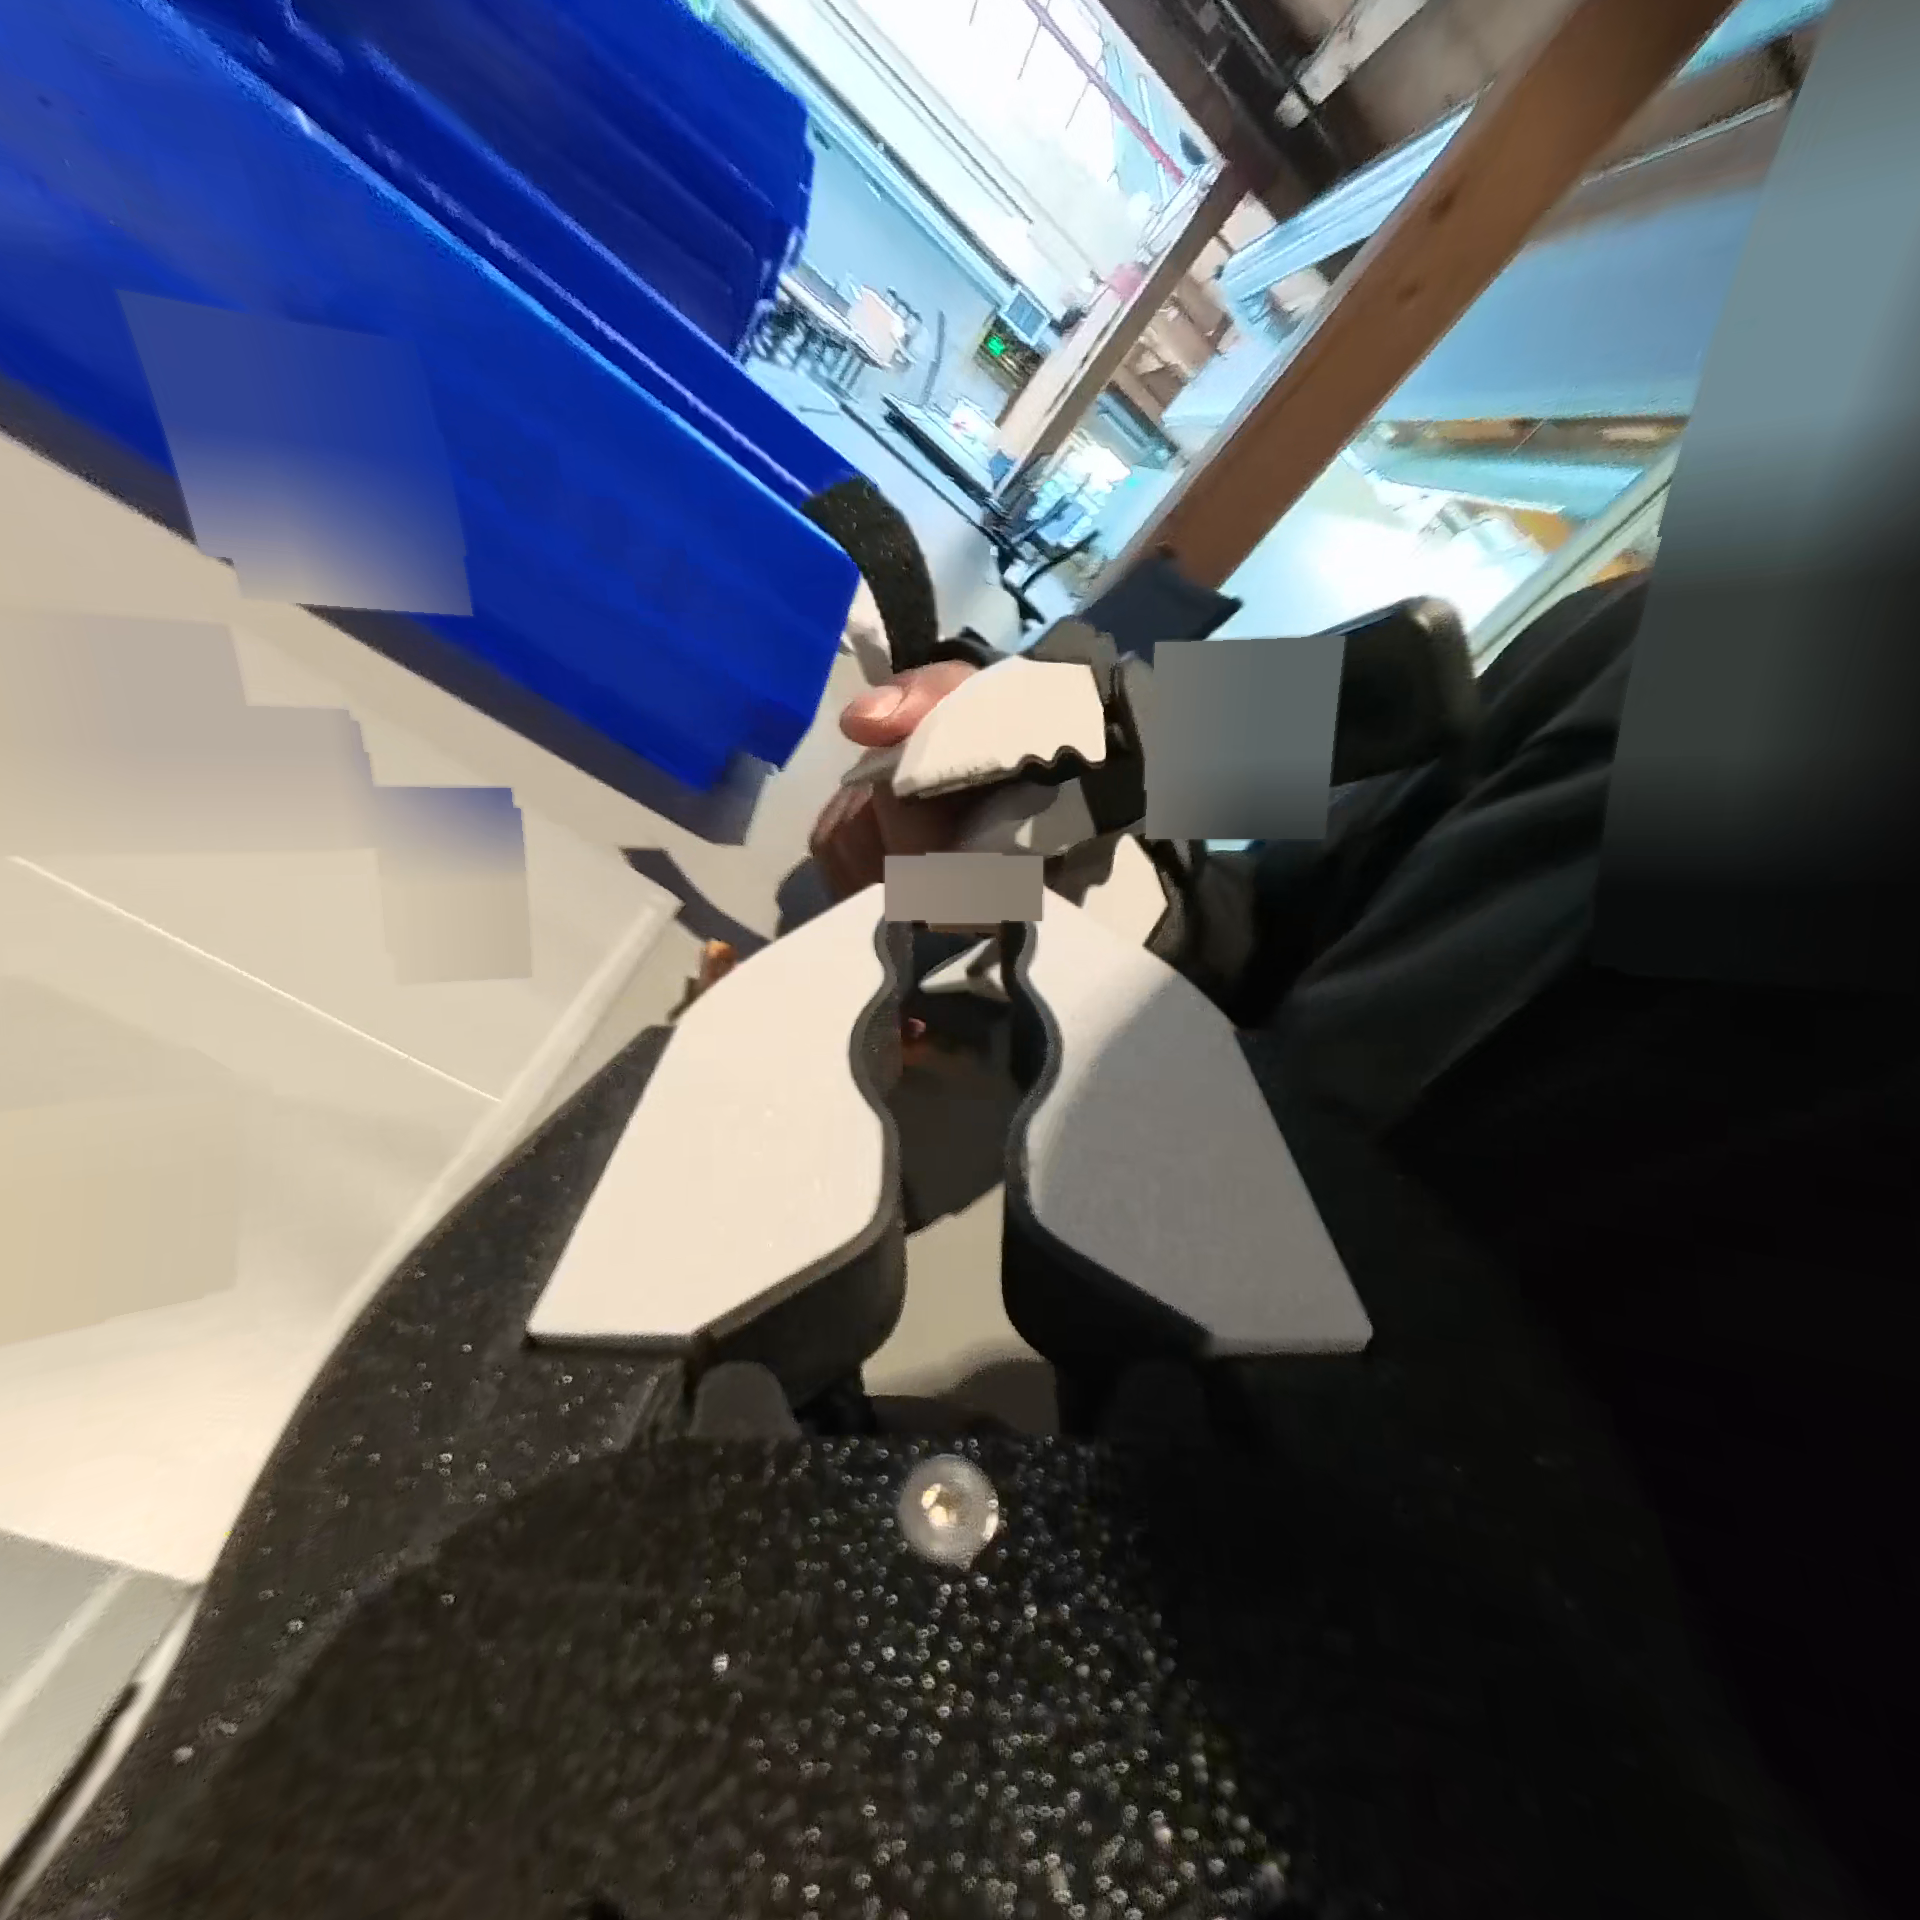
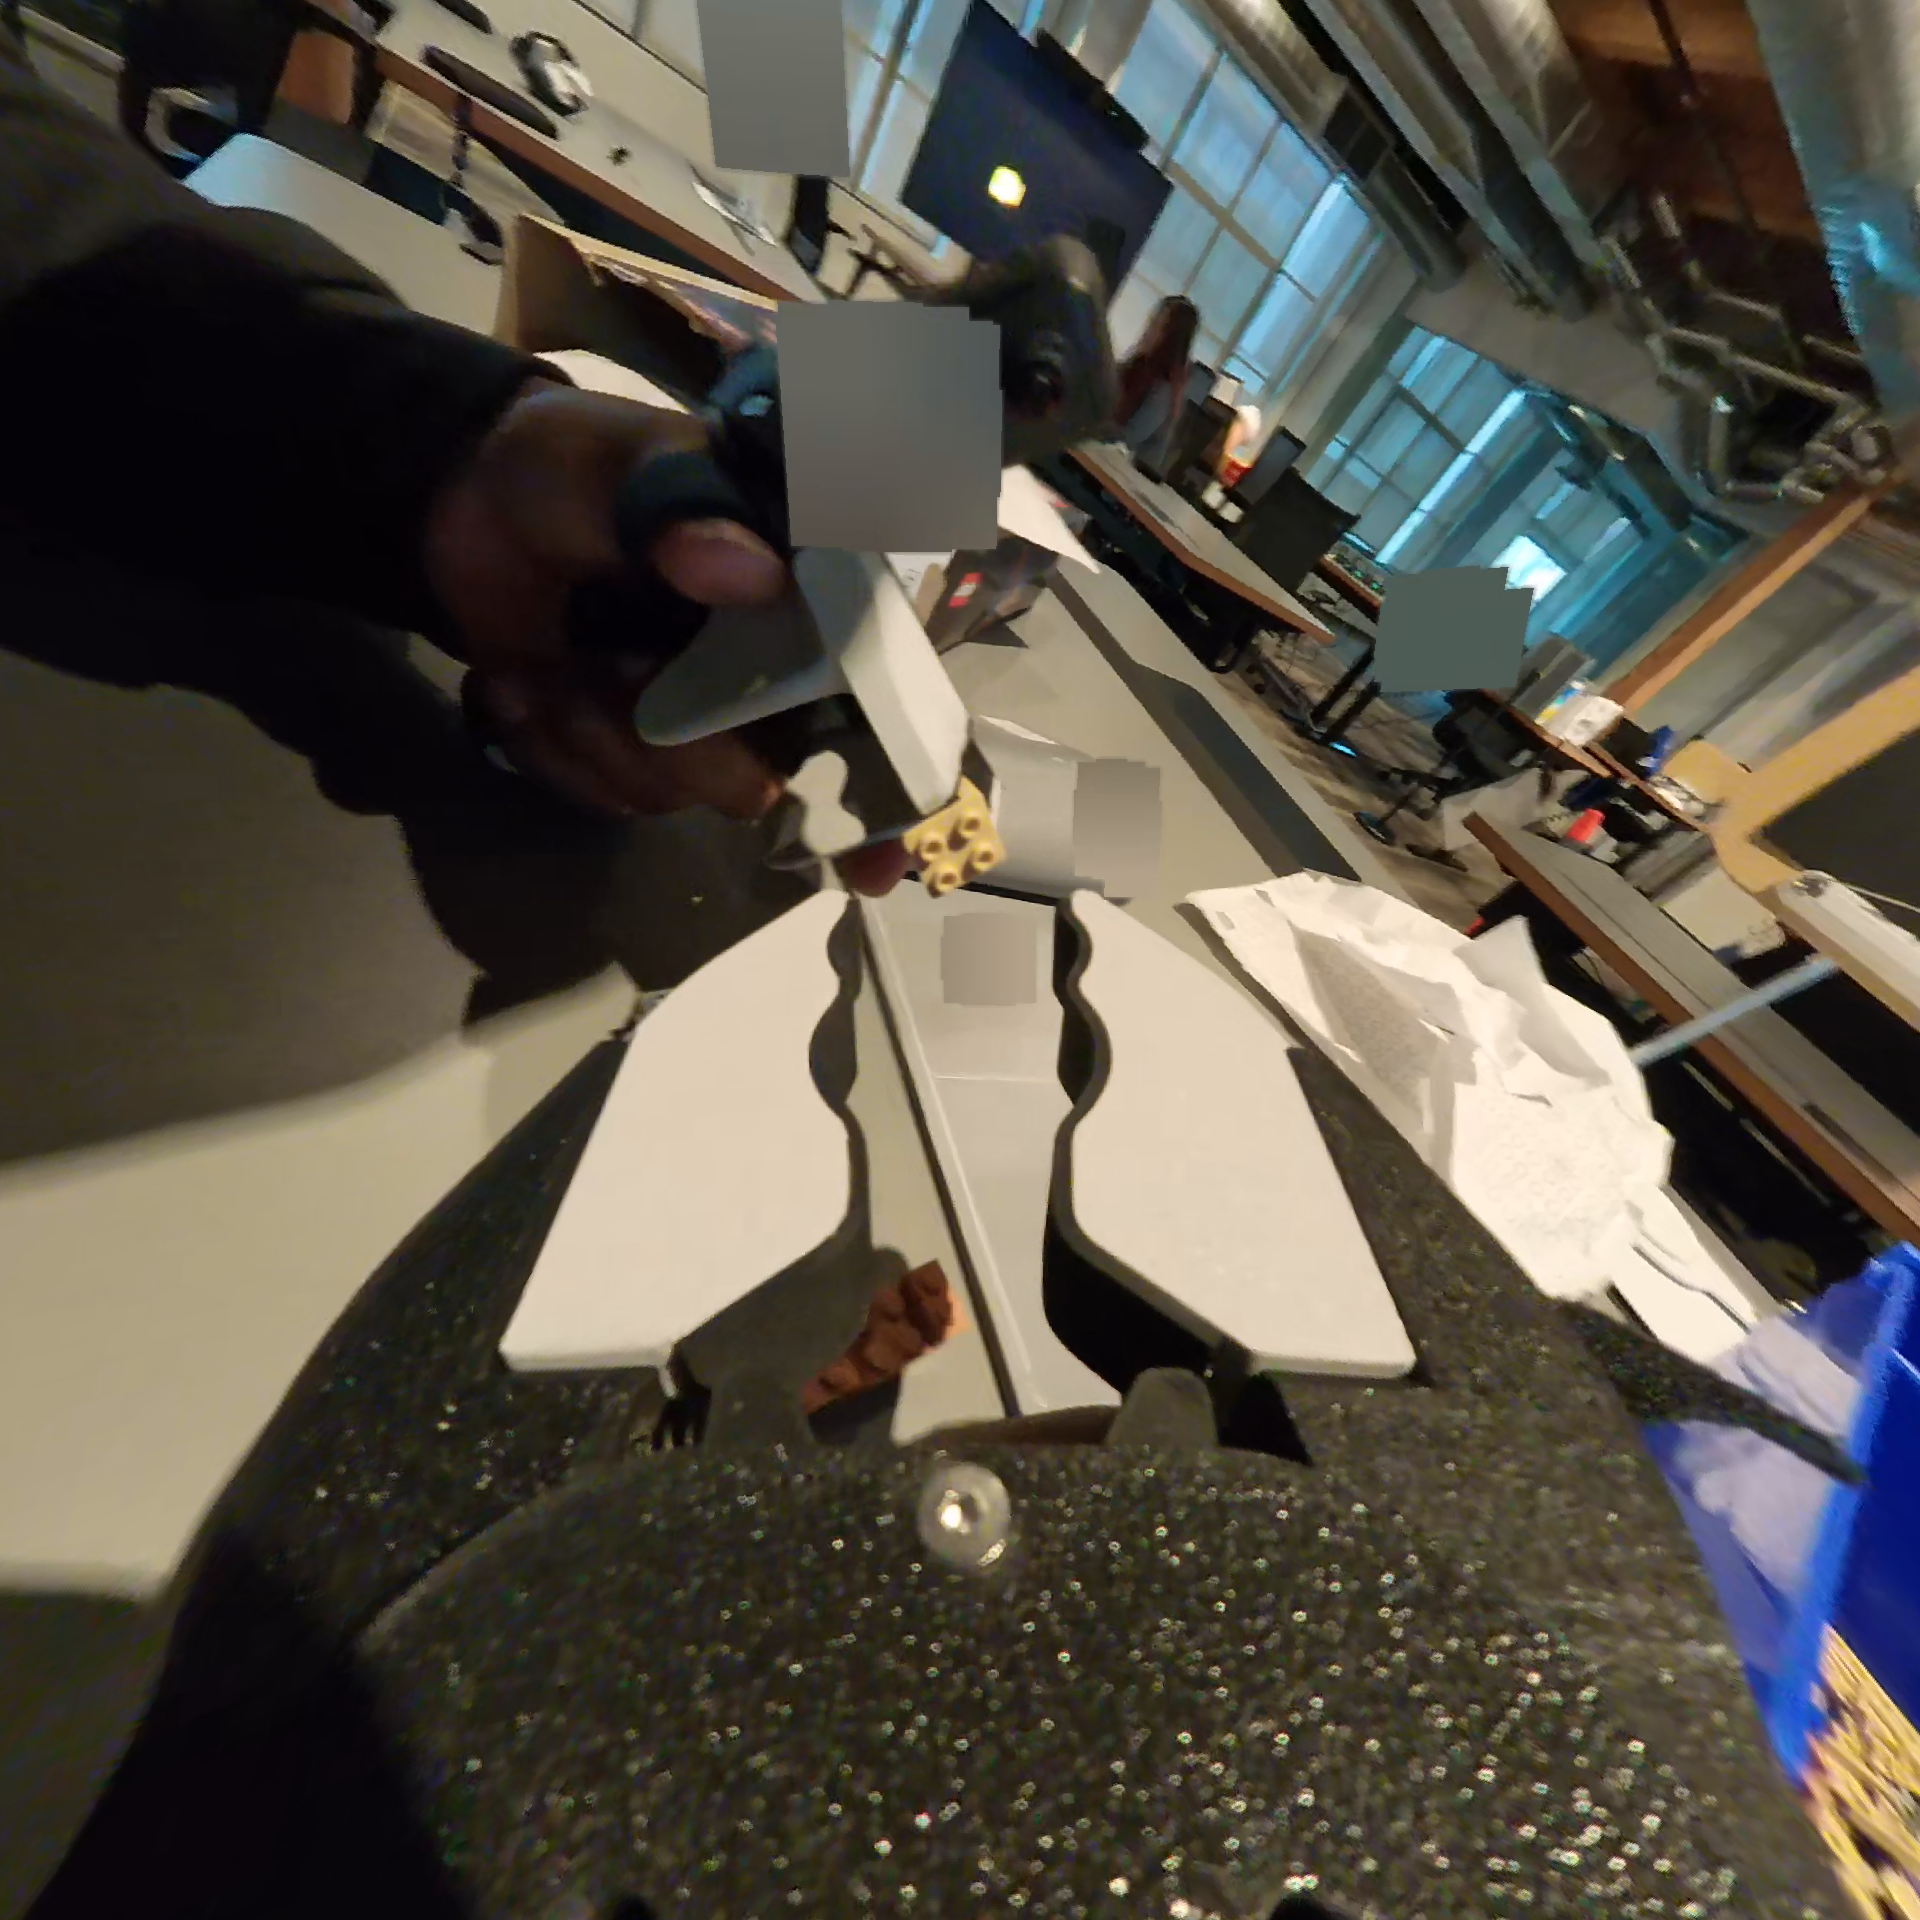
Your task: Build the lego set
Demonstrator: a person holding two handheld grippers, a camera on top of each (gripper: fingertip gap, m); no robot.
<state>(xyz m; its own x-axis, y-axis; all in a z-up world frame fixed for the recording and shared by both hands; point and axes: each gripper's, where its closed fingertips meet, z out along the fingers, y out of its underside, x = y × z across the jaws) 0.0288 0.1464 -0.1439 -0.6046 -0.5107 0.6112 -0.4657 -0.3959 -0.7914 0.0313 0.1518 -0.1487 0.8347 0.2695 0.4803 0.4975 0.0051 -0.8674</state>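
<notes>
In the right wrist view my left gripper (image 2: 902, 831), held by a hand in a dark sleeve, is shut on a small tan four-stud brick (image 2: 958, 837) and holds it above the grey table (image 2: 977, 1164). My right gripper (image 2: 961, 920) is open and empty, its tips just below that brick. A brown brick (image 2: 896, 1338) lies on the table near the base of the right gripper's fingers. In the left wrist view my left gripper (image 1: 961, 930) has its jaws nearly together; a patch hides the tips. The right gripper (image 1: 1003, 790) faces it close ahead.
Stacked blue bins (image 1: 499, 436) stand at the left on a white surface (image 1: 260, 1039). Crumpled white paper (image 2: 1455, 1101) lies on the table to the right. A blue box (image 2: 1860, 1538) sits at the lower right. Desks and chairs stand far behind.
</notes>
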